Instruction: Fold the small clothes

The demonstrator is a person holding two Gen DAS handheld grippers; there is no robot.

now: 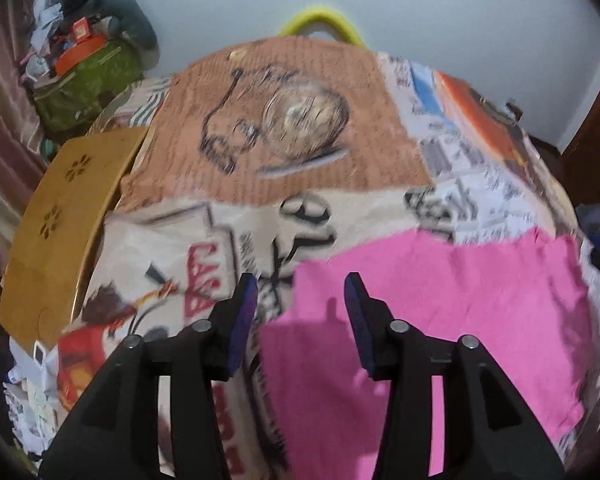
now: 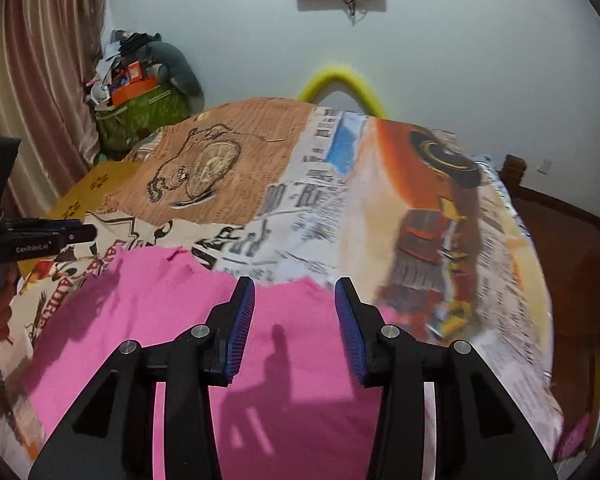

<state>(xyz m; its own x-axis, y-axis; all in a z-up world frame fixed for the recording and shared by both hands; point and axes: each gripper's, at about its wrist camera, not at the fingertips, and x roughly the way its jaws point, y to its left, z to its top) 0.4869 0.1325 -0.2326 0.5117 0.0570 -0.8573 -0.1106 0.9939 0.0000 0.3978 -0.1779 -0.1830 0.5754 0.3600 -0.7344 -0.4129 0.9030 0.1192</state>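
Right now the pink garment lies spread on the bed's printed cover, in front of both tools. The left gripper and right gripper hover above it with fingers parted, holding nothing. Judging by that, the step is taking hold for a fold — best to pinch matching corners at the near edge, lift together, and lay the cloth over evenly so no ridge forms.
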